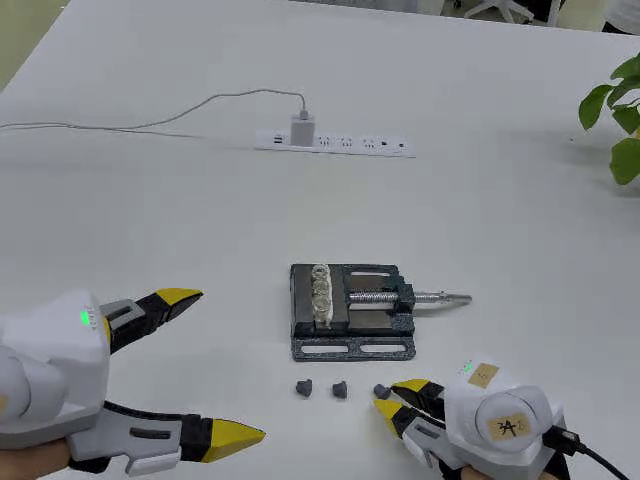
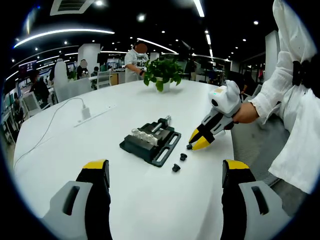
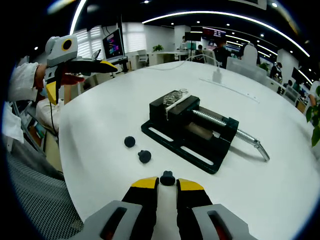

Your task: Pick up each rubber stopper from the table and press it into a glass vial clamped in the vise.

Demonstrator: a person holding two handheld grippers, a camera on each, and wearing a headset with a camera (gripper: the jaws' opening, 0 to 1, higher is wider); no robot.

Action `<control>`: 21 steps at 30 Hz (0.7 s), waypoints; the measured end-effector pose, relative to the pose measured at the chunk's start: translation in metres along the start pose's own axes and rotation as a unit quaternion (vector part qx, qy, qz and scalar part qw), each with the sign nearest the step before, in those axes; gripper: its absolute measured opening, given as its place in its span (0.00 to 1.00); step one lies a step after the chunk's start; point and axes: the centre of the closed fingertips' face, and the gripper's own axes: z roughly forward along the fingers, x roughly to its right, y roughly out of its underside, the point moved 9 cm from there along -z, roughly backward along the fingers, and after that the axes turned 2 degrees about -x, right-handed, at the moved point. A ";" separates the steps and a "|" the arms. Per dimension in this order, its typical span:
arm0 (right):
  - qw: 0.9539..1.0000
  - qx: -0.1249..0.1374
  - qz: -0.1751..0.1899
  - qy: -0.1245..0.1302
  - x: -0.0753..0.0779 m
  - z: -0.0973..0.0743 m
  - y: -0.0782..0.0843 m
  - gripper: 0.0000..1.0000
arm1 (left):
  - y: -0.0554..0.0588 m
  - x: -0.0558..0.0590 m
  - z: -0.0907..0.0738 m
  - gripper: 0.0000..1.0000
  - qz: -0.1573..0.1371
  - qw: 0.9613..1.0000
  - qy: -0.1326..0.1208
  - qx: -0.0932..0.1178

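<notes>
Left gripper (image 1: pixel 218 365) is held above the table (image 1: pixel 150 200), jaws spread wide, nothing gripped. Right gripper (image 1: pixel 394 396) is set low at the table, jaws narrowed to a slim gap. The nearest rubber stopper (image 3: pixel 167 177) is seen right at its tips; contact can't be told. The second stopper (image 3: pixel 144 156) and third stopper (image 3: pixel 129 141) lie beside it, in front of the vise (image 3: pixel 192 127). Glass vials (image 1: pixel 321 293) are clamped upright in the vise.
</notes>
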 end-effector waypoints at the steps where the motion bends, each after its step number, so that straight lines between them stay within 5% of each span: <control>1: 1.000 -0.001 0.000 -0.001 0.000 0.000 0.000 0.09 | 0.000 0.000 0.000 0.93 0.000 1.000 0.000 0.000; 21: 1.000 -0.001 -0.020 -0.014 0.000 -0.001 -0.001 0.07 | 0.000 0.001 0.002 0.89 -0.003 1.000 0.006 0.001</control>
